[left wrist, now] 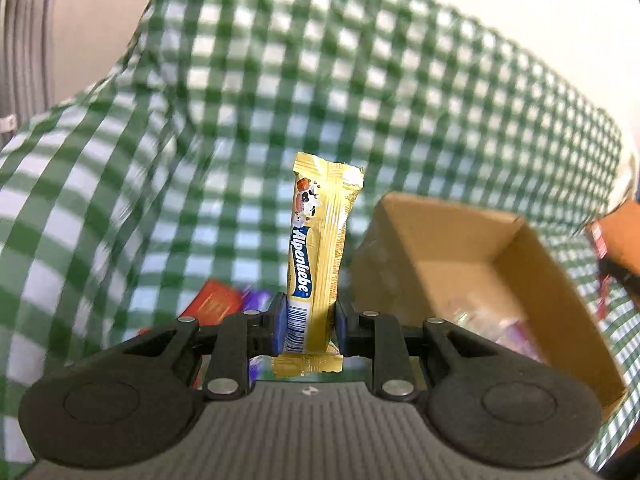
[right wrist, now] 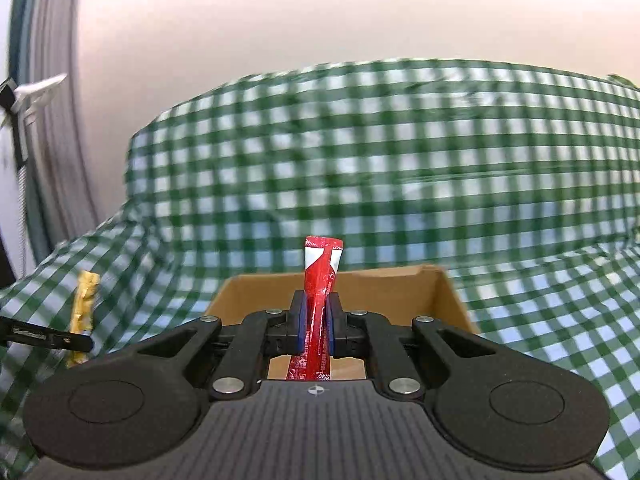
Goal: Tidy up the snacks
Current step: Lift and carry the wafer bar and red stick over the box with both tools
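Left gripper (left wrist: 307, 328) points forward, jaws clamped part-open; right gripper (right wrist: 316, 328) likewise, jaws pinched nearly shut at 12 o'clock.

Your left tool (left wrist: 307, 326) is matt black plastic with shiny metal pins, pinching a glossy yellow foil wrapper (left wrist: 320, 248). The red sachet (right wrist: 320, 300) looks slick too. The box (left wrist: 480, 256) is plain matt cardboard (the checked cloth (left wrist: 280, 100) seems soft, woven).
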`<state>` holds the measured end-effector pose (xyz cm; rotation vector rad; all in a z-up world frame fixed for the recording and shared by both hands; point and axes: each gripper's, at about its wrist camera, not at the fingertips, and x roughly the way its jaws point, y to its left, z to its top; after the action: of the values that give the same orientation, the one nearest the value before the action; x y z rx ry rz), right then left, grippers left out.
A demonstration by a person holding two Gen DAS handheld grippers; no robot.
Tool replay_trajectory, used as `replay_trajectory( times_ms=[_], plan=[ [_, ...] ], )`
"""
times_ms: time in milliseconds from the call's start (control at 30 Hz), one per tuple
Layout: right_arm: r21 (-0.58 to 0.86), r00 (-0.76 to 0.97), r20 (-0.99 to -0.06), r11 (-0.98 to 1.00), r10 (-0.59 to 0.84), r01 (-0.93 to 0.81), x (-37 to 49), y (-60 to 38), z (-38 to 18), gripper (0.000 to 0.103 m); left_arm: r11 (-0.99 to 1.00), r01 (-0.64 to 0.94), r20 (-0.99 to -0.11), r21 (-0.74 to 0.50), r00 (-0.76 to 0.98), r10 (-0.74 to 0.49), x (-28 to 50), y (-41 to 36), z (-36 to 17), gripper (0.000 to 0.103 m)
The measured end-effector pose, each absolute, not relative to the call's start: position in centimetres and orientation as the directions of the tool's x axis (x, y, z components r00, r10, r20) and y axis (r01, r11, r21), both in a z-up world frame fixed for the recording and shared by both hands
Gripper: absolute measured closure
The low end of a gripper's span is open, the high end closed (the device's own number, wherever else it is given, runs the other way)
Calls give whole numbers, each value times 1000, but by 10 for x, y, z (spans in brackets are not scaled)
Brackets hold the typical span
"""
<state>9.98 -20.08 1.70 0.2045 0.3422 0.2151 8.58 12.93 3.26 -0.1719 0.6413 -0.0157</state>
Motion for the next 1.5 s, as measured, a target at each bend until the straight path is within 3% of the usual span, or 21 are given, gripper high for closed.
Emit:
replay_trajectory(
  times_ms=[600, 1000, 1500],
  plan=[
    [197, 917, -360, 974, 175, -109, 93, -231, 10, 92, 978, 97, -522, -186, 834, -182, 102, 61, 35, 76],
    [187, 917, -362, 977, 167, -104, 97, -229, 14, 92, 939, 309, -395, -154, 852, -345, 83, 23, 43, 76],
    [164, 914, -366, 979, 174, -121, 106, -229, 16, 92, 913, 395, -395, -101, 826, -402, 76, -2, 36, 76]
  ],
)
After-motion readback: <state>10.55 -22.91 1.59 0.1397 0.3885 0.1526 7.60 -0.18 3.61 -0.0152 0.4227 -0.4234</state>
